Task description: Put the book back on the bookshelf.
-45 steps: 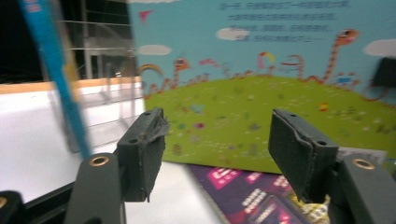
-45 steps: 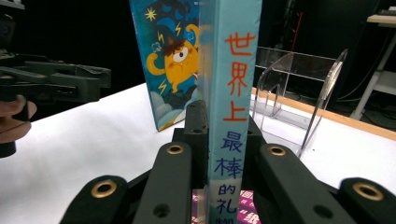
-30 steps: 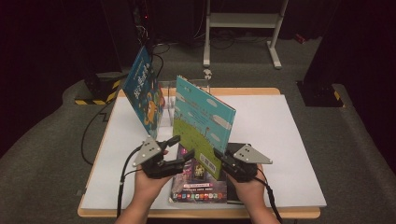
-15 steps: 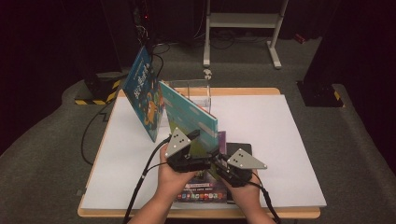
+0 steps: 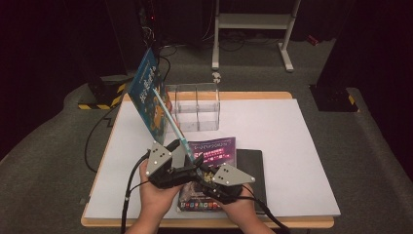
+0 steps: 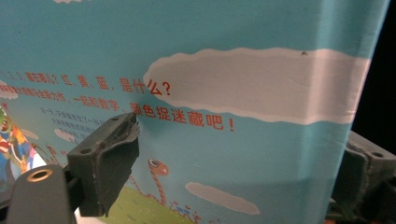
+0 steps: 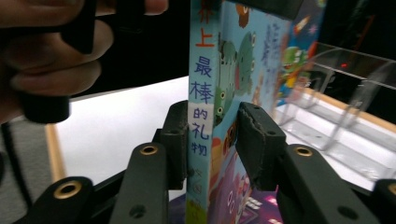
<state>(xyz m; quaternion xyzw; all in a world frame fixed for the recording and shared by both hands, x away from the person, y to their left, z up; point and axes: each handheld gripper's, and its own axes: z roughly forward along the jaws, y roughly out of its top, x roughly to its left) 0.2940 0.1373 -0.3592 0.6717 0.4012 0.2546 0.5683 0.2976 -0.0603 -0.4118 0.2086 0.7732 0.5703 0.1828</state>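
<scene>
My left tongs gape wide around the blue book; my right tongs, just easing open, straddle its spine at 6 o'clock.

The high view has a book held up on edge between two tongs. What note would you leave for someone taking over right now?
Left tongs: wide open, just been opening, facing the teal book's cover, not gripping.
Right tongs: jaws astride that book's spine, just been opening; whether they press on it is unclear.
The book stands tilted on its edge in front of the clear rack.
Done: a blue book stands at the rack's left end.
Left, probably: slot the teal book in, then the purple book lying flat on the table.
</scene>
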